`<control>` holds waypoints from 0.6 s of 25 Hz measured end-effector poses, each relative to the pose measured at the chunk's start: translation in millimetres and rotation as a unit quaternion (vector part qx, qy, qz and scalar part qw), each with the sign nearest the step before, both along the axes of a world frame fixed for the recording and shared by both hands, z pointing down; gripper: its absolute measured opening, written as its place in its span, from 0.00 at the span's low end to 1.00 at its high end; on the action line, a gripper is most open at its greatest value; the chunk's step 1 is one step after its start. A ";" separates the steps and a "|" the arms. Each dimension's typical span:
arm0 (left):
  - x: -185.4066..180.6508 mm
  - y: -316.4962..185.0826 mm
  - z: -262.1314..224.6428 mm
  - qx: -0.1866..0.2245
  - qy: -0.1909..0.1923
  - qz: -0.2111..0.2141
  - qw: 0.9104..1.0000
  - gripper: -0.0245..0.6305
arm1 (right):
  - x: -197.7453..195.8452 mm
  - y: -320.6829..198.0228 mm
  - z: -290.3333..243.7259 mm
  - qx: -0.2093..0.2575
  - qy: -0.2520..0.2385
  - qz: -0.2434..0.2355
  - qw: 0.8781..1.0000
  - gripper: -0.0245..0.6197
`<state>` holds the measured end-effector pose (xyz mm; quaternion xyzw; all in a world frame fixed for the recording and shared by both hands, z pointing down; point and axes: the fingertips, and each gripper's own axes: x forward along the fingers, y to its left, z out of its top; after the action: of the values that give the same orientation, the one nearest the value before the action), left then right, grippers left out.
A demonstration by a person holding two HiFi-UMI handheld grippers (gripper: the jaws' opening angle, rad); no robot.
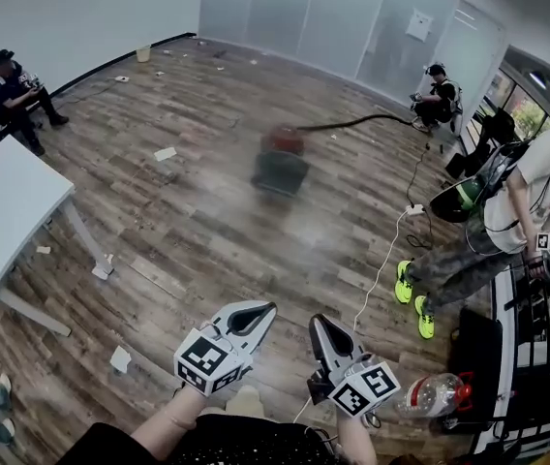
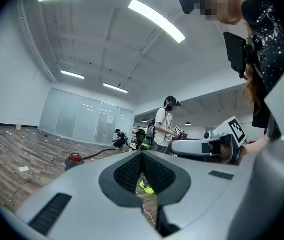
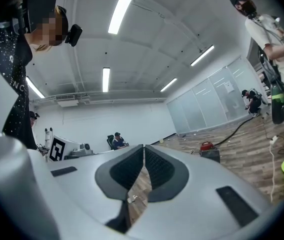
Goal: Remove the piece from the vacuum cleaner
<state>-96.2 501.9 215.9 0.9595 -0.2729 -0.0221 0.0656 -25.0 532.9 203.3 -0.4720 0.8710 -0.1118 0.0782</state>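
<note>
Holding both tools low in front of the body, a person faces a vacuum cleaner [image 1: 281, 161] that sits on the wood floor well ahead of them and far out of reach. The left gripper [image 1: 259, 312] is clenched with its ribbed pads pressed together on nothing, and the right gripper [image 1: 318, 324], just beside it, is likewise clamped and empty. A dark hose [image 1: 352, 121] trails from the machine's far side, away and to the right of the right gripper. The machine is blurred at this range, so which part is to come off cannot be made out. The step in hand looks like the approach, with the removal itself not yet begun. Doing it well probably means walking straight up until the machine lies directly under the jaws, then spreading both sets before reaching down. One tool could pin the body of the machine while the other takes the part close to its joint and pulls along the fitting, not across it. A white cable [image 1: 380, 274] crosses the floor ahead and to the right of the right gripper and is worth stepping around.
</note>
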 end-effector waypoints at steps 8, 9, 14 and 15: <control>25.6 -55.2 10.8 -0.012 -0.009 -0.017 1.000 0.05 | 31.5 -58.4 11.5 -0.011 -0.009 -0.011 1.000 0.05; 28.2 -62.5 12.0 -0.014 -0.010 -0.020 1.000 0.05 | 34.5 -65.3 12.3 -0.012 -0.010 -0.012 1.000 0.05; 43.8 -108.2 15.0 -0.022 -0.012 -0.018 1.000 0.05 | 48.3 -108.6 14.9 -0.017 -0.013 -0.013 1.000 0.05; 47.6 -118.1 14.9 -0.022 -0.012 -0.015 1.000 0.05 | 51.8 -118.7 15.6 -0.019 -0.014 -0.010 1.000 0.05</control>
<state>-48.6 383.8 230.8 0.9539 -0.2885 -0.0051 0.0831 26.8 414.2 218.9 -0.4629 0.8723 -0.1352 0.0804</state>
